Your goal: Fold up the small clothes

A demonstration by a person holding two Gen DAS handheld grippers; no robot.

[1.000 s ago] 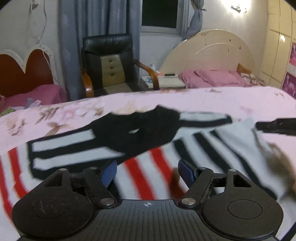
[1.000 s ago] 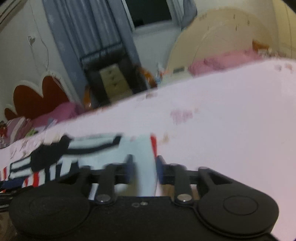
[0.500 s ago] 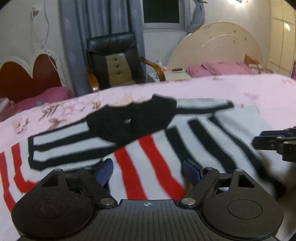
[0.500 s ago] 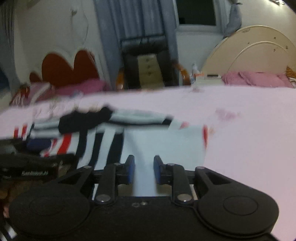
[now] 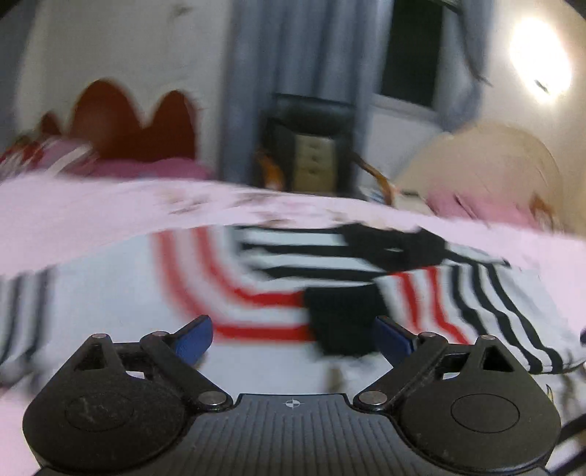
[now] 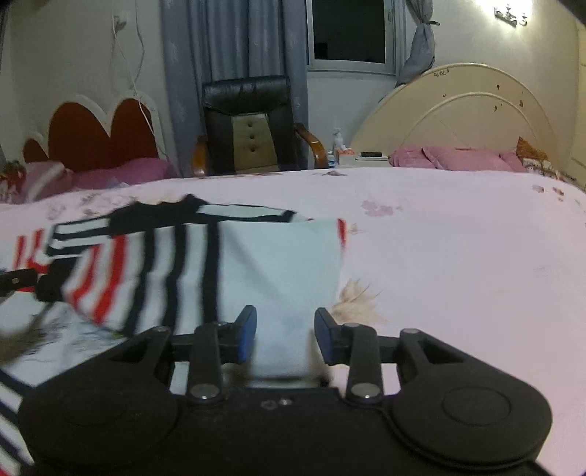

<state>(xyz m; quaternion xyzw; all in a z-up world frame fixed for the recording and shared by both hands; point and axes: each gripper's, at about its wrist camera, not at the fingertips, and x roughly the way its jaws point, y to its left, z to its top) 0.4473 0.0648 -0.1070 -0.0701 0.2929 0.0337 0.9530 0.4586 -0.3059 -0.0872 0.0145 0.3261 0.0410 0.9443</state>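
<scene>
**A:** What lies on the pale pink floral bedspread (image 6: 457, 256)?

**B:** A small white knitted garment with red and black stripes and a black collar (image 6: 278, 263), spread flat on the bed. In the right wrist view its right portion is turned over, showing a plain pale panel with a red edge. In the blurred left wrist view the same garment (image 5: 263, 289) stretches across the frame, red stripes toward the left, black collar toward the upper right.

**A:** And the left claw (image 5: 293, 338)?

**B:** Its blue-padded fingers (image 5: 192, 338) stand wide apart and are opening further. They hover over the striped cloth and press on nothing. A dark patch of the garment sits beside the right-hand finger.

**A:** The right claw (image 6: 284, 335)?

**B:** Its jaws are opening too, though narrower. The pale folded panel runs down between the blue pads (image 6: 246, 331), with a gap visible on each side, so the cloth is not clamped.

**A:** Behind the bed?

**B:** From the left: a red scalloped headboard (image 6: 95, 135), grey curtains (image 6: 234, 55), a black leather armchair with wooden arms (image 6: 252, 124), a dark window (image 6: 351, 29), then a cream arched headboard (image 6: 472, 113) above pink pillows (image 6: 457, 159).
</scene>
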